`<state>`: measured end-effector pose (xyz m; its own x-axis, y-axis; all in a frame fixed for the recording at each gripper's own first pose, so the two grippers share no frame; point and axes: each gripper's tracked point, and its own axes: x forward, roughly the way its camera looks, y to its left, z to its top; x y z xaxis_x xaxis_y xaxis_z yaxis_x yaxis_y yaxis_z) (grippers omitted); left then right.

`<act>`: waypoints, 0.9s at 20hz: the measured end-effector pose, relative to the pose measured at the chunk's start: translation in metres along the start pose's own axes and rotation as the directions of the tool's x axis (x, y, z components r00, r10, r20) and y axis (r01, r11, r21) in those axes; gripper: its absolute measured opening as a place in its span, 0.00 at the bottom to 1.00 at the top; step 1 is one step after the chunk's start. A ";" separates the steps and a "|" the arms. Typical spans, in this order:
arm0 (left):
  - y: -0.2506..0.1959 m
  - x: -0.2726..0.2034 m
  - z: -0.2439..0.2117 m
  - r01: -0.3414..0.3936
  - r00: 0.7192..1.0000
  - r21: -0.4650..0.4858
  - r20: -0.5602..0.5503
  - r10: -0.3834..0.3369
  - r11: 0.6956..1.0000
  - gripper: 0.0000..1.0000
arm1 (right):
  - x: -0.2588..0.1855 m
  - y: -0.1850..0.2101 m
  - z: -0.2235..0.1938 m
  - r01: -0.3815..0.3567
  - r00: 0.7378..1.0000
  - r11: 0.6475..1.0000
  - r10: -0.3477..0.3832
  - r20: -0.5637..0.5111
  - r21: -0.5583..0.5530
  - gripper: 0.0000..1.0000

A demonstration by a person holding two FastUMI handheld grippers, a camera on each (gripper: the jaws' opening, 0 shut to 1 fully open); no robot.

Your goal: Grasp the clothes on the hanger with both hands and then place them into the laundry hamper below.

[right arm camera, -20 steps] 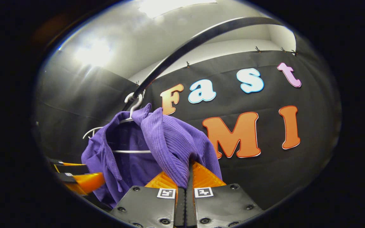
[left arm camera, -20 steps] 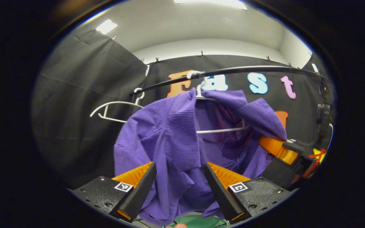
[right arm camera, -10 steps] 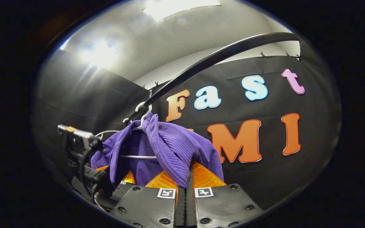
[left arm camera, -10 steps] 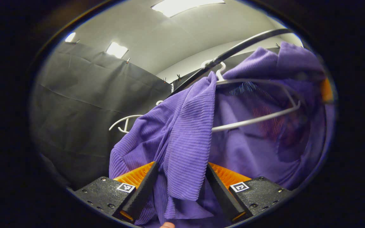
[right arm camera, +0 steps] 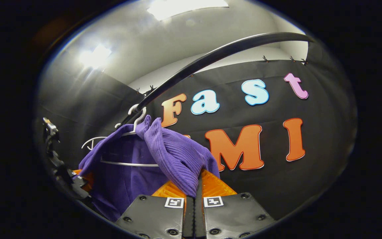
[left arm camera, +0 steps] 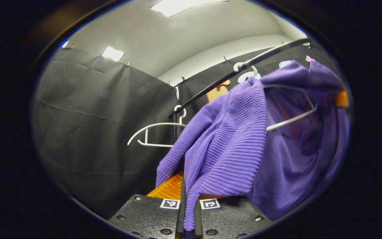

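A purple ribbed garment (left arm camera: 237,142) hangs on a white hanger (left arm camera: 292,118) hooked over the black rail (left arm camera: 244,68). My left gripper (left arm camera: 189,212) is shut on a fold of the garment's shoulder, cloth running down between its pads. In the right gripper view the same purple garment (right arm camera: 174,156) drapes from the white hanger (right arm camera: 129,163), and my right gripper (right arm camera: 194,199) is shut on its other shoulder. The left gripper (right arm camera: 78,181) shows at the far left of that view, against the cloth. The hamper is out of sight.
An empty white hanger (left arm camera: 151,132) hangs on the same black rail (right arm camera: 211,58) to the left of the garment. Black cloth walls close the booth on the left and behind.
My left gripper has closed on the garment's shoulder; it was open around the cloth before. The right gripper has stayed shut on its fold, shifting only slightly.
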<state>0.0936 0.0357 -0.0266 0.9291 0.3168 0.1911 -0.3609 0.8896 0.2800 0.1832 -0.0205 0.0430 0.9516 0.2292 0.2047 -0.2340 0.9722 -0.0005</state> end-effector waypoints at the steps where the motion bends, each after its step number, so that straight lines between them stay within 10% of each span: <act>1: 0.003 -0.005 0.014 0.025 1.000 -0.010 0.013 -0.025 1.000 0.08 | -0.001 -0.001 0.004 0.017 1.000 1.000 -0.017 0.010 -0.005 0.08; 10: 0.075 0.051 0.105 0.016 0.998 -0.093 0.064 -0.010 0.995 0.10 | 0.005 -0.021 0.025 0.108 0.992 0.994 -0.106 0.065 -0.023 0.08; 18: 0.118 0.110 0.066 0.040 0.998 -0.099 -0.041 -0.044 0.994 0.08 | 0.010 -0.037 0.035 0.127 0.989 0.992 -0.128 0.073 0.023 0.08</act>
<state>0.1479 0.1542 0.0900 0.9466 0.2904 0.1397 -0.3137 0.9297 0.1929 0.1941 -0.0554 0.0793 0.9568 0.0984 0.2737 -0.1157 0.9921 0.0478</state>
